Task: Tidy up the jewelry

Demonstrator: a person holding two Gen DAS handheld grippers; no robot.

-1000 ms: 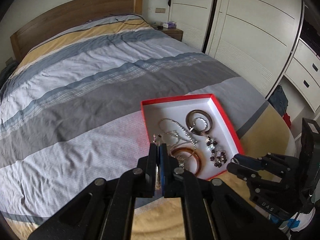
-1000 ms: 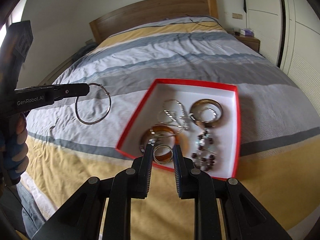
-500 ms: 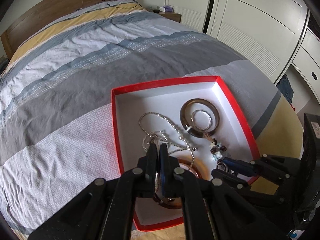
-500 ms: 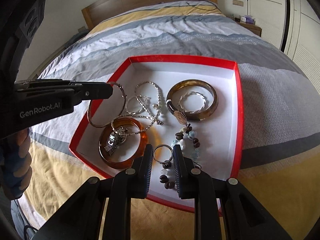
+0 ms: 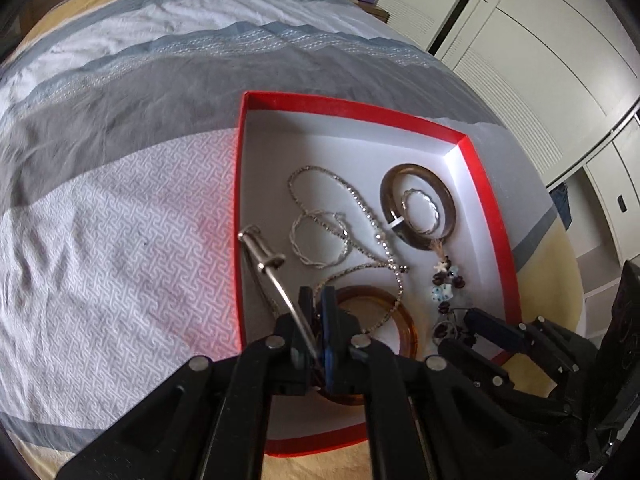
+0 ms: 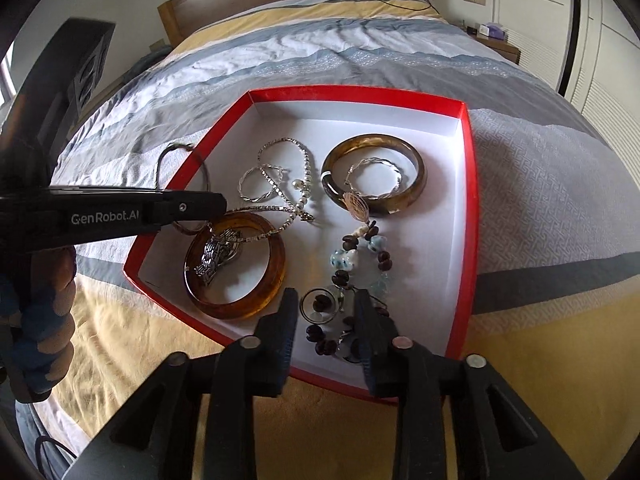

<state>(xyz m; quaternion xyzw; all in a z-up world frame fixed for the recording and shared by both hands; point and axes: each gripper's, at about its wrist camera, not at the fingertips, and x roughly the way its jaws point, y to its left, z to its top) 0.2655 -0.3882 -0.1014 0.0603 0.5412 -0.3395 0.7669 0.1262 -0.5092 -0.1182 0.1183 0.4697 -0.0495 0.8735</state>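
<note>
Jewelry lies in a red box [image 6: 467,184] on the bed [image 6: 360,52]; the box fills the middle of both views, where a second ago it sat small and lower in each frame, so both grippers have closed in on it.

Left gripper [image 5: 316,312]: pressed together on a thin hoop [image 5: 264,256]. A second ago the hoop hung over the bedspread, left of the box; now, in the right wrist view, it [image 6: 182,164] straddles the box's left rim. Judgement: the hoop is about to be set down inside, and release is the step in hand.

Right gripper [image 6: 326,312]: spread, with its fingers either side of a small ring [image 6: 320,306] and the bead strand [image 6: 360,256] at the lower middle of the frame. Whether it touches them cannot be told.

Other contents, largest first: an amber bangle [image 6: 276,276] at lower left with a silver pendant [image 6: 218,254] inside it; a dark bangle [image 6: 416,178] at upper right, ringing a twisted silver hoop [image 6: 394,174]; a chain [image 6: 304,160] at centre, looped over a second twisted hoop [image 6: 246,184].

Obstruction: the amber bangle, pendant and chain crowd the spot just under the left gripper, so the hoop may well land on them and tangle. The upper part of the box floor is bare.
</note>
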